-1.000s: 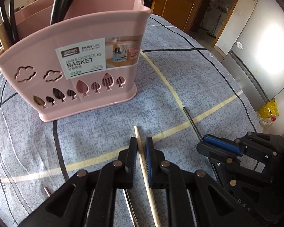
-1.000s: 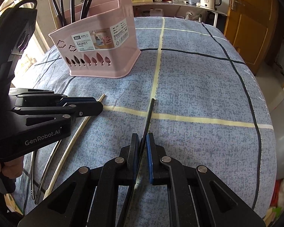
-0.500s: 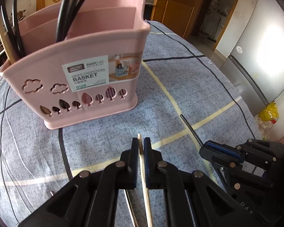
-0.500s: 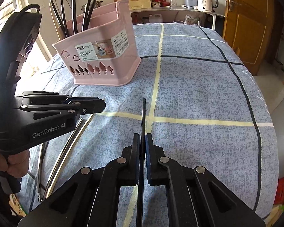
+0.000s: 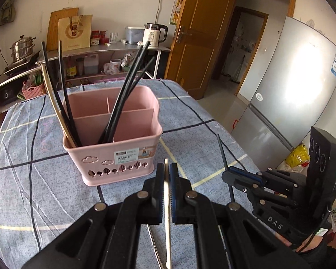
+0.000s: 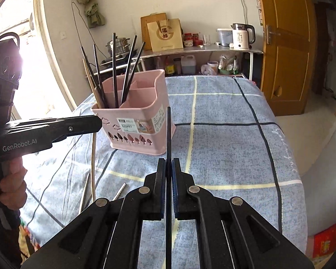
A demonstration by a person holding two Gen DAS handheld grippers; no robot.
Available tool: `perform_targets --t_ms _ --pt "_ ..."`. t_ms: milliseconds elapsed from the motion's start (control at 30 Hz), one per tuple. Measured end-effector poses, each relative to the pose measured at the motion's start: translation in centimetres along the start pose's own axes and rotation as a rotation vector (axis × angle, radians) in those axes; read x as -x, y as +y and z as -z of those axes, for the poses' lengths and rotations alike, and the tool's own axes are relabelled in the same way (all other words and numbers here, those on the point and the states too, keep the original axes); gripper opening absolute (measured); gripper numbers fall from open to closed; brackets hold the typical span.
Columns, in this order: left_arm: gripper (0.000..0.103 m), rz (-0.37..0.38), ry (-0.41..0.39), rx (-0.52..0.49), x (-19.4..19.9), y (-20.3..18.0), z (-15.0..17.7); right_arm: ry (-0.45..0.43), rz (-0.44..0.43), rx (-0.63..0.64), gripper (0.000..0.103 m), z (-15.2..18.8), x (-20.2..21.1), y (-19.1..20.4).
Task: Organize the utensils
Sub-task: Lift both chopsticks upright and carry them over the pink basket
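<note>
A pink divided chopstick basket (image 5: 114, 148) (image 6: 132, 123) stands on the blue checked tablecloth and holds several black chopsticks and a wooden one in its left compartments. My left gripper (image 5: 166, 174) is shut on a wooden chopstick (image 5: 167, 213), lifted off the table in front of the basket. My right gripper (image 6: 167, 170) is shut on a black chopstick (image 6: 168, 134), held upright to the right of the basket. The right gripper also shows in the left wrist view (image 5: 242, 176), the left one in the right wrist view (image 6: 94, 123).
Two metal chopsticks (image 6: 85, 190) lie on the cloth near the front left edge. A shelf with a kettle (image 6: 242, 35), bottles and a pot stands behind the table. A fridge (image 5: 298, 103) and a wooden door are to the right.
Both grippers have lifted their chopsticks off the table and tilted up, so the views now look over the basket's open top from further back.
</note>
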State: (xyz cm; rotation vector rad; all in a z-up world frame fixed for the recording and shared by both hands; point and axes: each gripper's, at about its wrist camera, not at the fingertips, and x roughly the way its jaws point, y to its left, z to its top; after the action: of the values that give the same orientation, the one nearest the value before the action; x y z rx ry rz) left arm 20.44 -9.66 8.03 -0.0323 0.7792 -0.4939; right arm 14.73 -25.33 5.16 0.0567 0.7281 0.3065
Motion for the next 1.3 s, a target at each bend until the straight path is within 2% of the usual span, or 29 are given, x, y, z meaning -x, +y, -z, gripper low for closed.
perform_targets --t_ms 233,467,900,1300 --pt "0.005 0.011 -0.071 -0.021 3.6 -0.1 -1.0 -0.082 0.000 0.032 0.005 -1.6 2.7 1.0" --pt "0.005 0.007 -0.089 -0.032 4.5 -0.3 -1.2 -0.144 0.001 0.053 0.005 -2.4 4.5 1.7" --pt "0.005 0.003 -0.102 -0.037 5.7 -0.6 -1.3 -0.172 -0.001 0.065 0.005 -2.6 5.7 1.9" --pt "0.005 -0.037 -0.140 -0.049 8.2 0.5 -2.0 -0.209 -0.038 0.102 0.005 -4.1 6.3 3.3"
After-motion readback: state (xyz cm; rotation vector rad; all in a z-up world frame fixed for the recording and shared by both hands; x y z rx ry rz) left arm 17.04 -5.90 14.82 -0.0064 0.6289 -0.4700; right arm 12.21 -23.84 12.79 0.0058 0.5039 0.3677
